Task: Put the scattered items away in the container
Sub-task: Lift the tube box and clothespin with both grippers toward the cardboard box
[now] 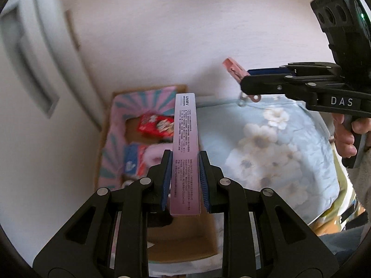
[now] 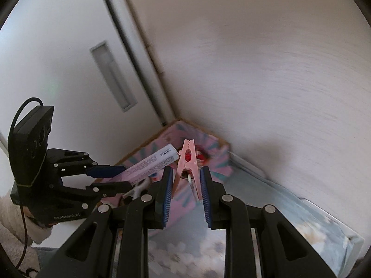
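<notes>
My left gripper [image 1: 185,162] is shut on a long pink box [image 1: 185,148] with printed text, held above the pink-and-blue patterned container [image 1: 116,125]. The container holds a red snack packet [image 1: 155,125] and other items. My right gripper [image 2: 186,176] is shut on a pink clothes peg [image 2: 188,164], held near the container [image 2: 218,162]. The right gripper also shows in the left wrist view [image 1: 245,76] with the peg [image 1: 234,69]. The left gripper [image 2: 109,178] and the pink box [image 2: 150,162] show in the right wrist view.
The container sits in a corner against a white wall [image 1: 162,34] and a white door [image 2: 69,69]. A light blue floral bedsheet [image 1: 278,143] lies to its right. The person's hand [image 1: 347,136] holds the right gripper's handle.
</notes>
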Available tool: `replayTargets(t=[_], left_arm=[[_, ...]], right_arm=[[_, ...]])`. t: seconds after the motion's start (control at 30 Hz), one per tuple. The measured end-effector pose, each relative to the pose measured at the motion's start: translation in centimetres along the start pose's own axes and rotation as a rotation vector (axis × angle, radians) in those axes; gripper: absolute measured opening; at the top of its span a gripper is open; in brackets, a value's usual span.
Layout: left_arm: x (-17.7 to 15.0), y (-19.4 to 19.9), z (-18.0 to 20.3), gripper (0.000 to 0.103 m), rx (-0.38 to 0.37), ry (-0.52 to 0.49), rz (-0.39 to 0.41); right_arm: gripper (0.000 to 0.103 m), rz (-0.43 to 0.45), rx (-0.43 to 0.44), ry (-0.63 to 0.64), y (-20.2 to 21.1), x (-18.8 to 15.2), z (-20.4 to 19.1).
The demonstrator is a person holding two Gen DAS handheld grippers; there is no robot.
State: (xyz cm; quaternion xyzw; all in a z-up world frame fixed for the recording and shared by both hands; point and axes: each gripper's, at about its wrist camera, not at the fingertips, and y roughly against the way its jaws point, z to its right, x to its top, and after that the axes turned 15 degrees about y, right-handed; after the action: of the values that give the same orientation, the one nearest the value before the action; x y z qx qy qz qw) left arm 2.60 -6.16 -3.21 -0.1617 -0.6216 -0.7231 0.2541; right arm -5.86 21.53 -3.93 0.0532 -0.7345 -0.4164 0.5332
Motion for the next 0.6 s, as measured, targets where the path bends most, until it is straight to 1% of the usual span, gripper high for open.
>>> replayTargets(t=[0.17,0.27,0.3,0.5,0.6], left_arm=[[-0.5,-0.9,-3.2,0.020,0.024,0.052,-0.024],[-0.8,-1.5,-4.6,0.020,0.033,0.071,-0.047],[-0.9,-1.8,-4.9,0.020,0.038,0.074,-0.054],[-1.7,-4.2,-6.5,0.020,0.071,0.090,-0.113],[-2.0,-5.2,-6.9,0.020,0.068,0.093,-0.148]], right_arm=[[0.022,-0.065,0.038,0.051,-4.7,2.0,-2.4],[0.022,-0.127,0.012,0.090,-7.4,2.5,-3.6],[0.022,-0.159,0.004,0.103,-8.7,2.6,-4.1],[0.022,-0.254,0.016,0.156,-13.1,2.5,-6.7],[0.022,-0.296,0.011,0.176,-14.3,2.0,-7.1]])
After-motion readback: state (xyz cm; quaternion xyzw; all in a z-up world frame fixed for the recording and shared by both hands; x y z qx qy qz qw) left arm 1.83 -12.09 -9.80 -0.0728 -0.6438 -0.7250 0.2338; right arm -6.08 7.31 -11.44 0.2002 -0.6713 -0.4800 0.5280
